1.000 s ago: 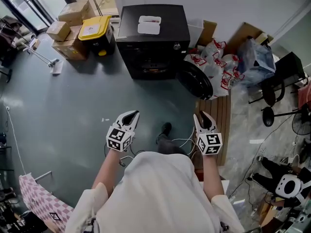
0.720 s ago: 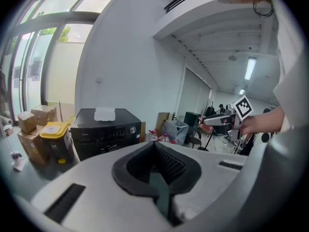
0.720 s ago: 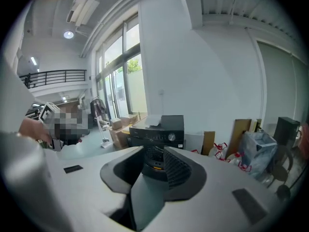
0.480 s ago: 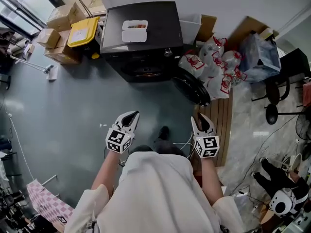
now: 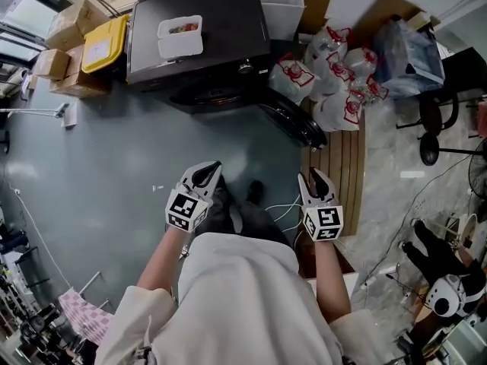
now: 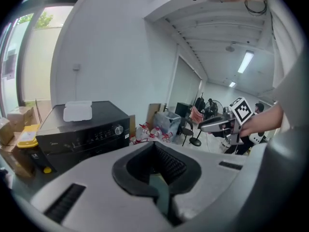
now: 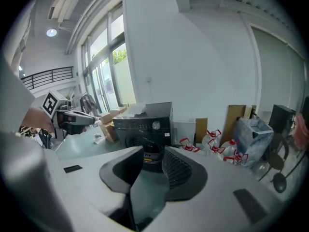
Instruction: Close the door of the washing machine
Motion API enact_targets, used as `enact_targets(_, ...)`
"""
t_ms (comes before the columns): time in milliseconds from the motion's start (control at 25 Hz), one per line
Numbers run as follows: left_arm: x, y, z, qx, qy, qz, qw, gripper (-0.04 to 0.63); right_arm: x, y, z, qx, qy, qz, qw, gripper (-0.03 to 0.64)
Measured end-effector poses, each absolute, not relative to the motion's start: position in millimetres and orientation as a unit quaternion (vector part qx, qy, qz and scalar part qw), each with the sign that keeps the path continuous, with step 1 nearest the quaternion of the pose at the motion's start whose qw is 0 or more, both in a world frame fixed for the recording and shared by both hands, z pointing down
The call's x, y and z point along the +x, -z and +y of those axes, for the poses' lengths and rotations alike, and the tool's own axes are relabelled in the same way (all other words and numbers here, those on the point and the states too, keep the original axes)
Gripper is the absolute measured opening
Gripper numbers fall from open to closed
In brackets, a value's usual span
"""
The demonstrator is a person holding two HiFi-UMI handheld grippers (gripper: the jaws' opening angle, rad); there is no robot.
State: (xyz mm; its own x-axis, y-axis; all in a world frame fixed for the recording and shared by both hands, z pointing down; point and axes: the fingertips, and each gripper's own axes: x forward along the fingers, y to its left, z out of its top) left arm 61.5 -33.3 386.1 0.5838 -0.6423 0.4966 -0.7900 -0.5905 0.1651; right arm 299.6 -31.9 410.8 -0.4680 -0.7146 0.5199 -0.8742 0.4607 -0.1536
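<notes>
The washing machine (image 5: 199,14), a boxy black cabinet with a smooth, faintly glossy top, is seen at the far side of the grey floor (image 5: 99,166), against the wall. A white lidded tub (image 5: 180,36) is set on its top. The door (image 5: 295,125), a round, dark, shiny disc with a thick rim, is swung wide from the right edge of the machine's front. It is seen nearly edge-on, its long line running from that corner out toward the person and to the right.

The left tongs (image 5: 204,175) are held well short of the machine's front, parted only a little, with nothing between them. The right tongs (image 5: 318,182) have just been opening and are held moderately wide, with nothing between them either. They are held opposite the machine's right corner, above a slatted wooden board (image 5: 338,166).

The door lies ahead of the right tongs, which are judged the nearer pair. A push on its outer face back toward the machine's front is what the closing is judged to need. Soft red-and-white bags (image 5: 335,82) are heaped just right of the machine, behind the door.
</notes>
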Motion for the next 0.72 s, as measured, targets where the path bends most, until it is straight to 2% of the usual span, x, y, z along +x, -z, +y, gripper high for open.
enact_targets(720, 113.6, -538.2, -124.5, 0.896, -0.235, -0.321, 0.198, 0.009, 345.1, -551.7, -98.6, 0.519, -0.237, -0.782, 0.252, 0.167)
